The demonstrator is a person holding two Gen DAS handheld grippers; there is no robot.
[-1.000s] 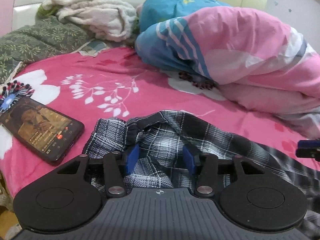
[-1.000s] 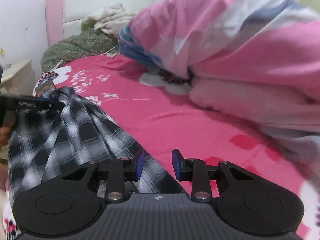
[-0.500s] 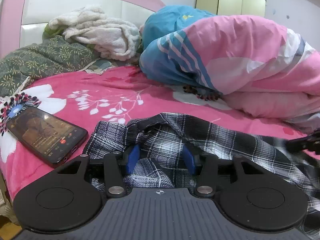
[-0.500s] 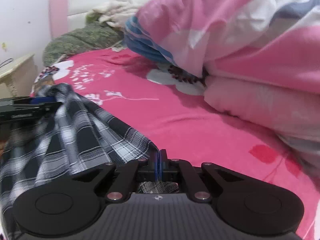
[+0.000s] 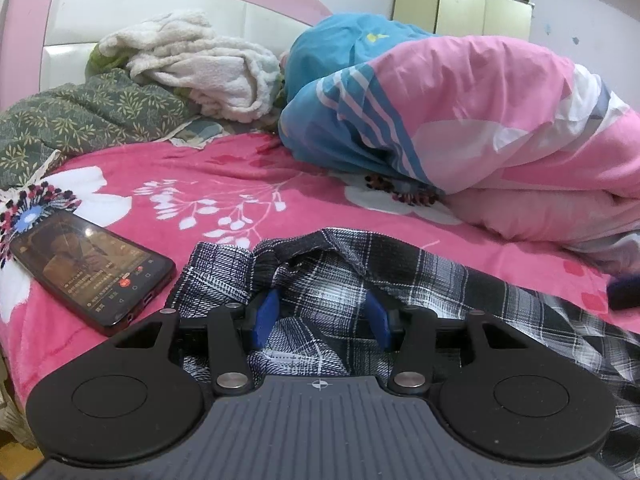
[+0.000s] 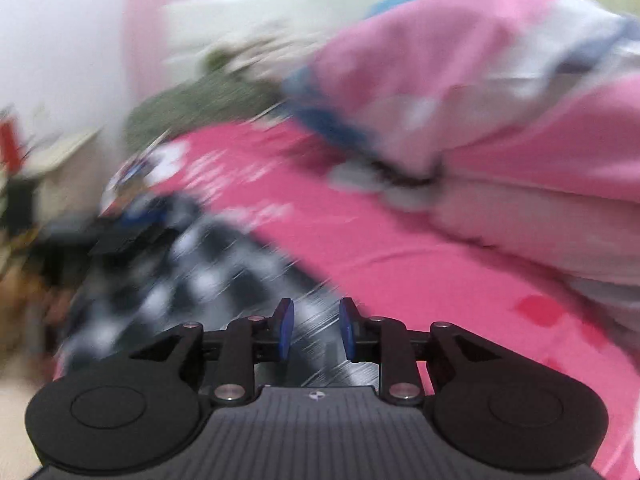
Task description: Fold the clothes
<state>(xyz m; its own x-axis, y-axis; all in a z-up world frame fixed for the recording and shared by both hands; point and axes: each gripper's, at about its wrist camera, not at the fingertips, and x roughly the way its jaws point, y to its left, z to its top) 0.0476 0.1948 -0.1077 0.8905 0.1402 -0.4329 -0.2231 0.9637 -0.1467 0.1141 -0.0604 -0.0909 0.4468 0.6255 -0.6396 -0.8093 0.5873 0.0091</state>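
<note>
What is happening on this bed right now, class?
A person is folding a plaid shirt on a pink bed, with a gripper in each hand. The left gripper has bunched shirt cloth between its parted fingers. The right gripper is over another part of the shirt, its jaws opening, and its view is blurred. A phone lies beside the shirt.

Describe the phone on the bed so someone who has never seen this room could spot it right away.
Start at the bright pink floral bedspread covering the bed. Near its edge, beside the crumpled black-and-white plaid garment, lies a flat black rectangular smartphone. It is the only hard, glossy thing among soft fabrics, and its screen is lit.
</note>
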